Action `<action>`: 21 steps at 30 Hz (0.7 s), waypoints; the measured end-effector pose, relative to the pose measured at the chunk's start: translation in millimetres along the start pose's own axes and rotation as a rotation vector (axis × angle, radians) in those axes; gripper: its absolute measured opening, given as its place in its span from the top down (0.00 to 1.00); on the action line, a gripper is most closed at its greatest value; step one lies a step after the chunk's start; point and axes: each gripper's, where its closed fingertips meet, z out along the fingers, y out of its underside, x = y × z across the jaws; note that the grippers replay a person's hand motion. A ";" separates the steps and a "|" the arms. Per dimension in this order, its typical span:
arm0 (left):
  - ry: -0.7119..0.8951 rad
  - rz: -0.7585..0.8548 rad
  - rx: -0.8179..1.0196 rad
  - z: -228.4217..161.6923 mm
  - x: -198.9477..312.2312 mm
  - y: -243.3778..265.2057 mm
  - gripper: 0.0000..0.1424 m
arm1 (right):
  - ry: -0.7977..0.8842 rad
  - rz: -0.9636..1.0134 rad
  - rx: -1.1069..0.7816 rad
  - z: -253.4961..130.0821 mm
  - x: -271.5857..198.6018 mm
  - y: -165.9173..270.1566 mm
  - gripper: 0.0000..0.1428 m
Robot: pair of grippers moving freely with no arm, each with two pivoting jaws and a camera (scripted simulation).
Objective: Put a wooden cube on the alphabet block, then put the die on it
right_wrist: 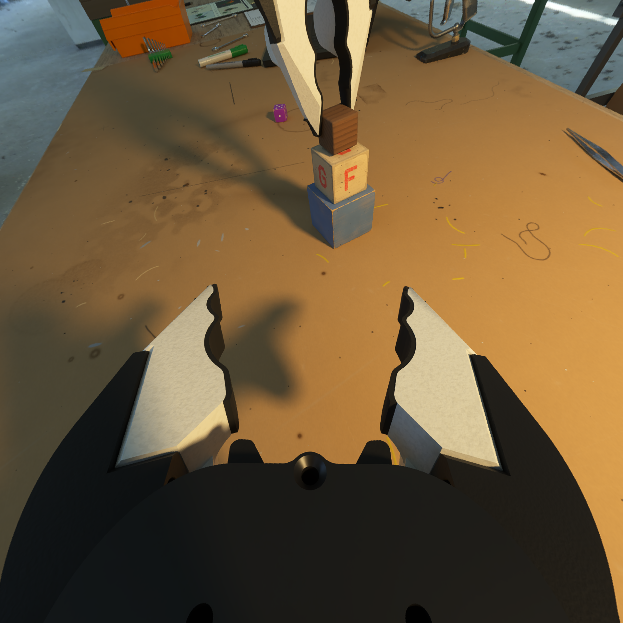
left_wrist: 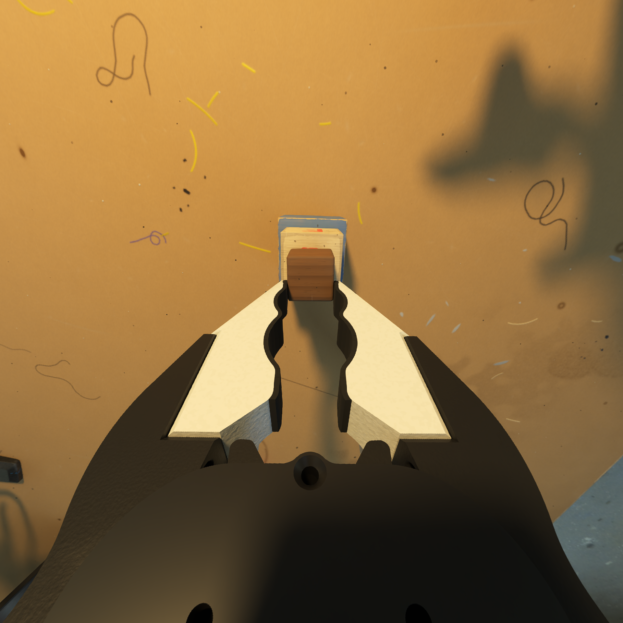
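Observation:
My left gripper (left_wrist: pixel 310 290) points straight down and is shut on a small brown wooden cube (left_wrist: pixel 310 273). In the right wrist view the same cube (right_wrist: pixel 339 128) rests on or just above the pale alphabet block (right_wrist: pixel 340 172) with red letters; I cannot tell if they touch. The alphabet block (left_wrist: pixel 313 238) sits on a larger blue cube (right_wrist: pixel 341 217). The left gripper (right_wrist: pixel 332 121) comes down from above the stack. A purple die (right_wrist: pixel 280 112) lies on the table behind and left of the stack. My right gripper (right_wrist: pixel 309 288) is open and empty, low over the table in front of the stack.
On the brown table (right_wrist: pixel 168 236), at the far end, are an orange box (right_wrist: pixel 148 27), green hex keys (right_wrist: pixel 158 54), markers (right_wrist: pixel 224 55) and wrenches (right_wrist: pixel 229 42). A black clamp base (right_wrist: pixel 441 50) stands at the far right. A metal tool (right_wrist: pixel 596 153) lies at the right edge.

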 end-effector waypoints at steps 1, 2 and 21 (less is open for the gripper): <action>0.003 0.000 -0.001 0.6 -0.1 0.2 0.82 | 0.000 -0.001 -0.001 0.0 -0.1 0.0 0.26; 0.002 -0.001 -0.001 1.2 -0.4 0.4 0.82 | 0.000 -0.001 -0.001 0.0 -0.2 0.0 0.26; 0.019 0.013 -0.007 3.4 0.0 -0.2 0.81 | -0.004 0.003 -0.003 0.5 0.4 1.2 0.26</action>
